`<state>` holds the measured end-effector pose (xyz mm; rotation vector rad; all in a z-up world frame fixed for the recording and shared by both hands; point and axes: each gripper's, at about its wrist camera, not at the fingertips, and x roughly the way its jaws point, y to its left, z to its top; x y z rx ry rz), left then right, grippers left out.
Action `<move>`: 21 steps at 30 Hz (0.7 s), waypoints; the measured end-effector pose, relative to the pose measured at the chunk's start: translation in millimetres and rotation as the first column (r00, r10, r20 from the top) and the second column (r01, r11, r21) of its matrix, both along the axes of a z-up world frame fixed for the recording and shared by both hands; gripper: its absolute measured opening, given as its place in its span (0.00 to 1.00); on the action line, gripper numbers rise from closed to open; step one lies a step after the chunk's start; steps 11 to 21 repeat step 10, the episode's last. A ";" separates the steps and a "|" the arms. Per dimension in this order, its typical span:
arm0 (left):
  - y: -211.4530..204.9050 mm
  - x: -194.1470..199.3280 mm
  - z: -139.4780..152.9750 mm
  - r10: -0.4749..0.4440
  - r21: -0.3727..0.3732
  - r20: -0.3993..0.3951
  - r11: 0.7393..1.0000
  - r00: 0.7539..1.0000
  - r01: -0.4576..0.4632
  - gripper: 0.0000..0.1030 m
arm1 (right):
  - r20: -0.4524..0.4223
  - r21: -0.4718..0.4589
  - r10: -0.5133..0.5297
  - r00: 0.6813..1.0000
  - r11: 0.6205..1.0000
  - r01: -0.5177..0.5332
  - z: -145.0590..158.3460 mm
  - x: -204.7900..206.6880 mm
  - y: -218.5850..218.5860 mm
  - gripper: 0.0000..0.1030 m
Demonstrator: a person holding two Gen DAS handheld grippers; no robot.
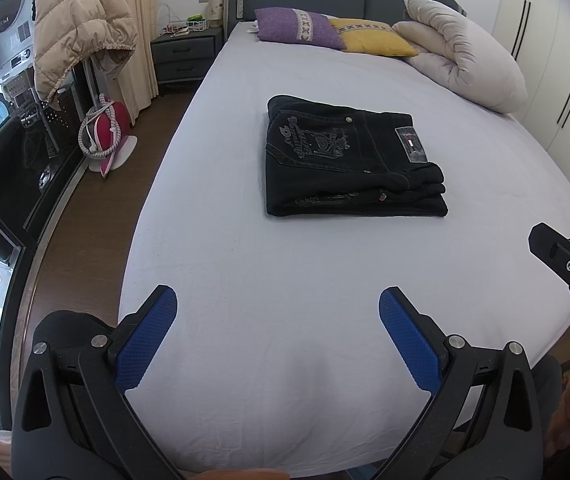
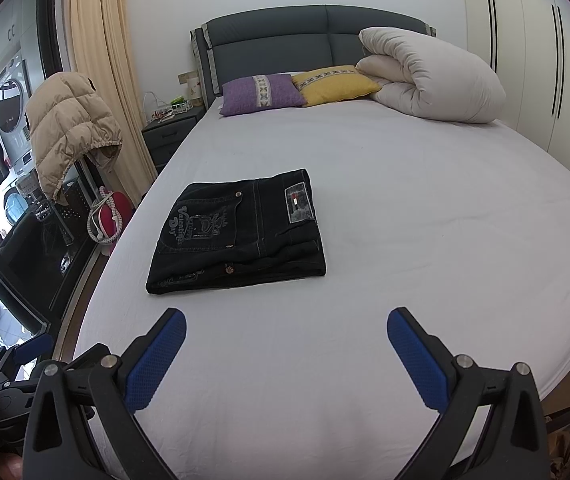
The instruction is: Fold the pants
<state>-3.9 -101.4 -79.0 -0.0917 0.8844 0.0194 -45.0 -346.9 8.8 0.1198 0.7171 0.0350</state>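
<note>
While both tools hang over the near end of the bed, the black pants lie folded into a compact rectangle on the pale sheet, well apart from either one. The left gripper has its blue pads spread wide with nothing between them; the right gripper is spread just as wide and also holds nothing. Far off, a purple pillow, a yellow pillow and a rolled duvet rest against the headboard.

Black pants, folded into flat rectangle, embroidered back pocket up, lying mid-bed
</note>
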 end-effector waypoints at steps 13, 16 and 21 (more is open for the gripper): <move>0.7 0.6 1.0 -0.013 -0.001 0.002 1.000 1.000 0.013 1.00 | -0.002 0.001 0.002 1.000 1.000 -0.002 -0.8 0.9 -0.6 1.00; 0.7 0.6 1.0 -0.013 -0.001 0.002 1.000 1.000 0.013 1.00 | -0.002 0.001 0.002 1.000 1.000 -0.002 -0.8 0.9 -0.6 1.00; 0.7 0.6 1.0 -0.013 -0.001 0.002 1.000 1.000 0.013 1.00 | -0.002 0.001 0.002 1.000 1.000 -0.002 -0.8 0.9 -0.6 1.00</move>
